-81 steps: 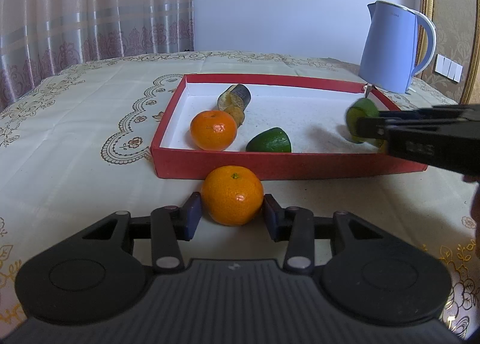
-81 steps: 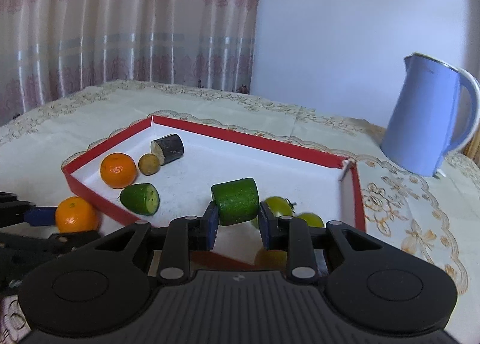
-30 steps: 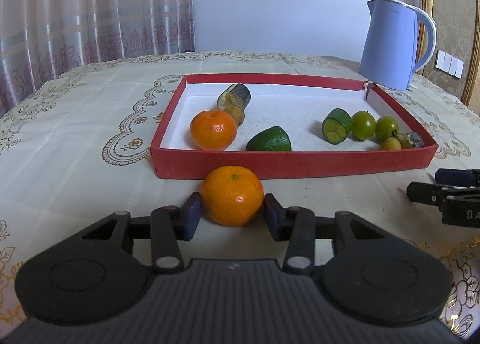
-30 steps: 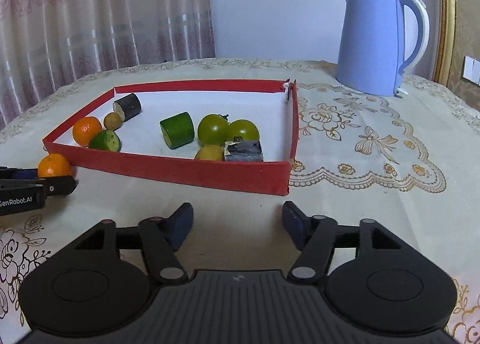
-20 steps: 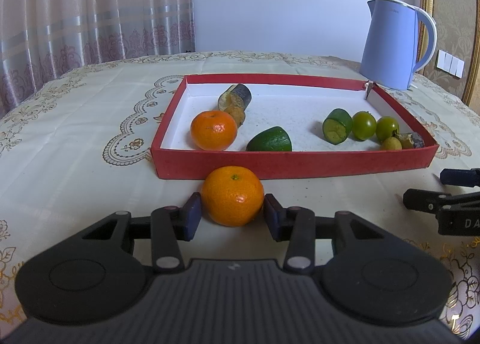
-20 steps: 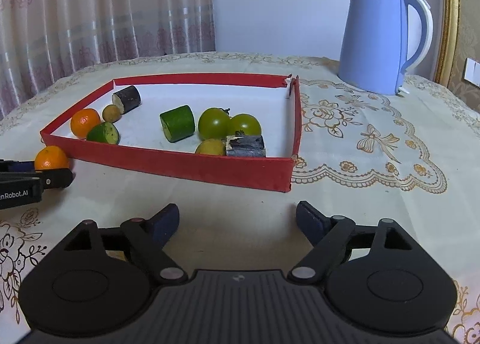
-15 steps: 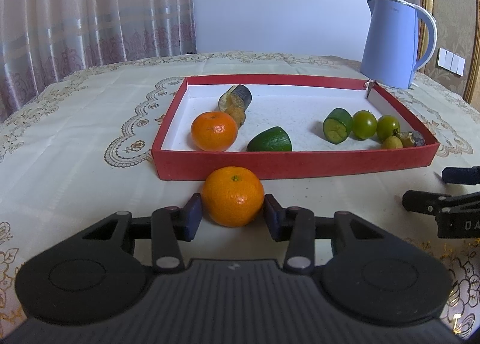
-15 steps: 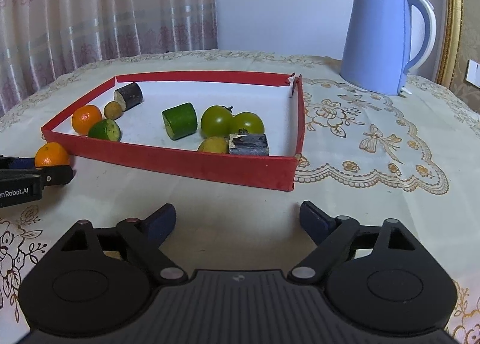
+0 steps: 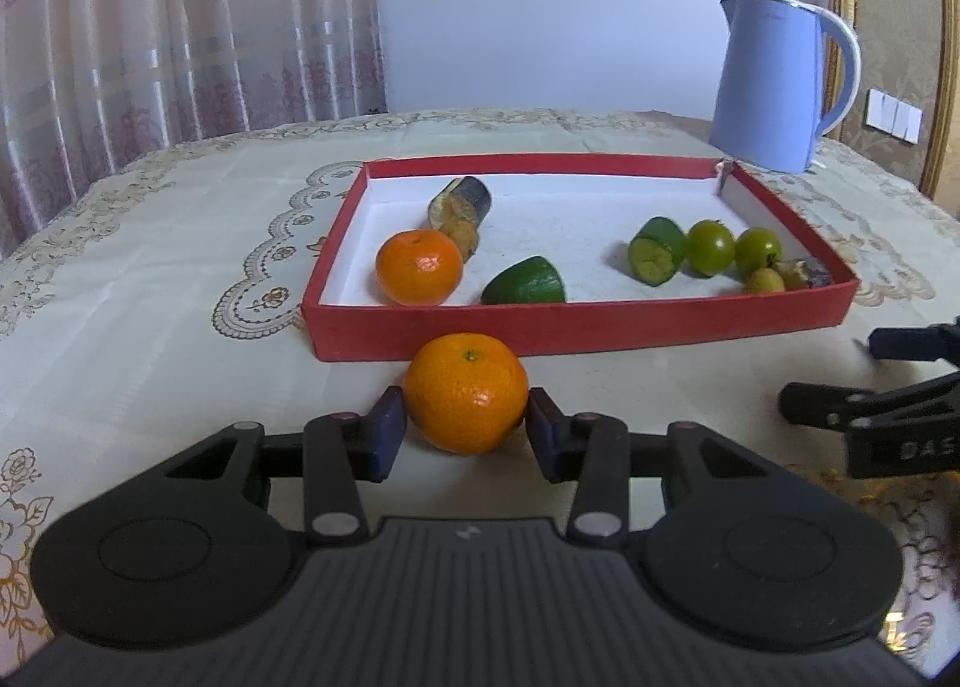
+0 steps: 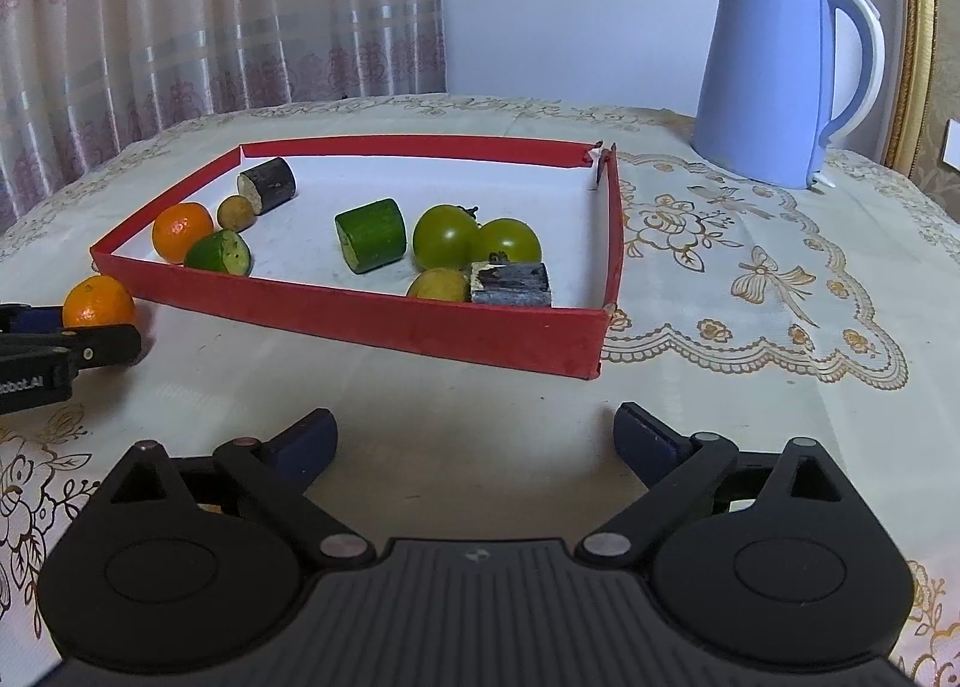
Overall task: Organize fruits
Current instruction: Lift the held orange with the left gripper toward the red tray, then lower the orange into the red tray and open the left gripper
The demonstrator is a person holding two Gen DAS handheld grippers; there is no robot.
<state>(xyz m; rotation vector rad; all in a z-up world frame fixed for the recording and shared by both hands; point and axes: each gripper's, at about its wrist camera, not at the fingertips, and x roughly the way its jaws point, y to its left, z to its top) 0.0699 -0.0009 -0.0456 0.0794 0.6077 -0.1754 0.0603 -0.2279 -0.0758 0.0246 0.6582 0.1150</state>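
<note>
— Two oranges showed. Where were they?

— One orange (image 9: 466, 401) sat on the tablecloth (image 9: 150, 327) just outside the red tray's (image 9: 576, 327) near wall, between the left gripper's (image 9: 467, 429) blue pads. The pads stood right against its sides; whether they actually pressed it, I could not tell. The other orange (image 9: 419, 266) lay inside the tray, near its left corner.

— And the right gripper?

— The right gripper (image 10: 474, 435) was spread wide with nothing between its fingers, low over bare cloth in front of the tray's near right corner.

— What else lay in the tray?

— On the left, a green cucumber end (image 9: 524, 283) beside the inner orange, and behind them a dark eggplant piece (image 9: 461, 201) with a small brownish fruit (image 10: 235, 210) next to it. On the right, a cucumber chunk (image 10: 371, 234), two green tomatoes (image 10: 474, 243) touching each other, a small yellow fruit (image 10: 438, 285) and a dark block (image 10: 510, 283) against it.

— Anything beyond the tray?

— A blue kettle (image 10: 780, 75) stood on the cloth past the far right corner, with a curtain (image 9: 180, 27) behind the table.
</note>
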